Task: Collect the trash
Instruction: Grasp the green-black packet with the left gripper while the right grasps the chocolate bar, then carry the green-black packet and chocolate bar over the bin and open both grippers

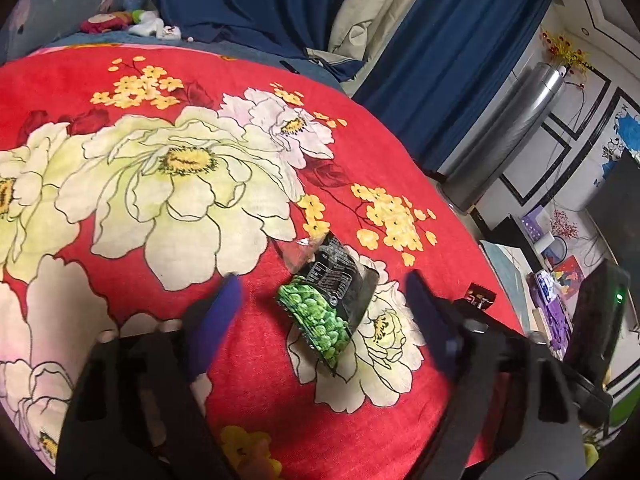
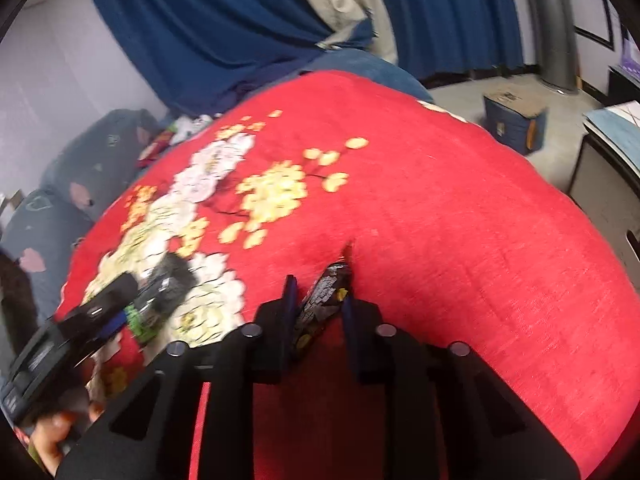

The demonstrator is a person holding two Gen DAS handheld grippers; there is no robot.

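- Trash here means two snack wrappers lying on the bed, on the red flowered blanket (image 1: pixel 120 240), which I take as the landmark for all places.
- Blue curtains (image 1: pixel 248 4) hang behind the far edge of the blanket; a silver cylinder (image 1: pixel 516 132) stands on the floor beyond its right edge, and a blue box (image 2: pixel 514 124) also sits on the floor there.
- Soft toys (image 1: pixel 120 22) lie at the far left corner of the blanket, well apart from the wrappers, so nothing stands in the way.
- The left hand-held gripper (image 1: pixel 320 300) is wide open and holds nothing; it hovers over the blanket with the green-pea wrapper (image 1: pixel 328 300) between its fingers, not touching them.
- The right hand-held gripper (image 2: pixel 320 292) is nearly closed on the dark candy wrapper (image 2: pixel 326 300) near the front of the blanket; the wrapper stands on its edge between the fingers, and whether both press on it I cannot tell for sure.
- Risk: the pea wrapper is thin, crumpled and light, so closing fingers may push it away or pinch the soft blanket with it.
- Risk: the candy wrapper seems held only by a narrow part, so it may slip out when it is lifted.
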